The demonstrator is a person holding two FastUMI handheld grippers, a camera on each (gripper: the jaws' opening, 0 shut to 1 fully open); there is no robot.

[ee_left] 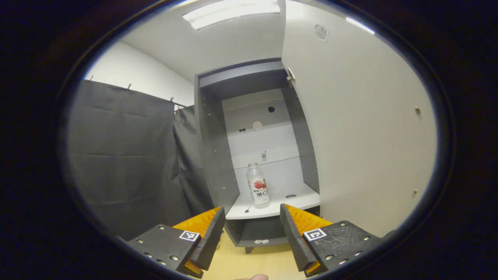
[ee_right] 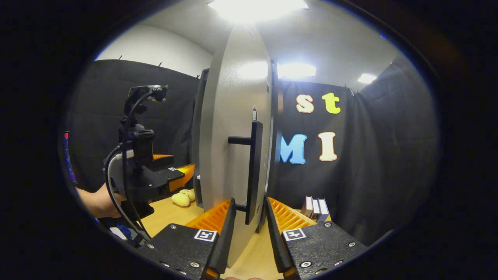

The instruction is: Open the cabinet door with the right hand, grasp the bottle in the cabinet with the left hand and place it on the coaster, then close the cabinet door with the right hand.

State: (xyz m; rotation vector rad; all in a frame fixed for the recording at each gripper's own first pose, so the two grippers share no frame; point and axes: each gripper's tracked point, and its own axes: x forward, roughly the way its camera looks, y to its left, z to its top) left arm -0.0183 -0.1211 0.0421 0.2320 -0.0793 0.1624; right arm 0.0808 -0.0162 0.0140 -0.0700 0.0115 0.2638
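The left tongs (ee_left: 252, 229) are spread open with nothing between them, aimed at the bottle (ee_left: 258, 184), which stands upright on the cabinet (ee_left: 212, 155) shelf, well apart from them. To the right, the door (ee_left: 362, 128) stands swung open. The right tongs (ee_right: 249, 225) straddle the handle (ee_right: 253, 171), parted, not pressing it. The unheld door could drift back into the reaching arm, or a hasty approach could topple the bottle.

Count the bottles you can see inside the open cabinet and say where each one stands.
1. One bottle stands upright on the cabinet's white shelf, left of centre. No others are visible, though the lower compartment is partly hidden.
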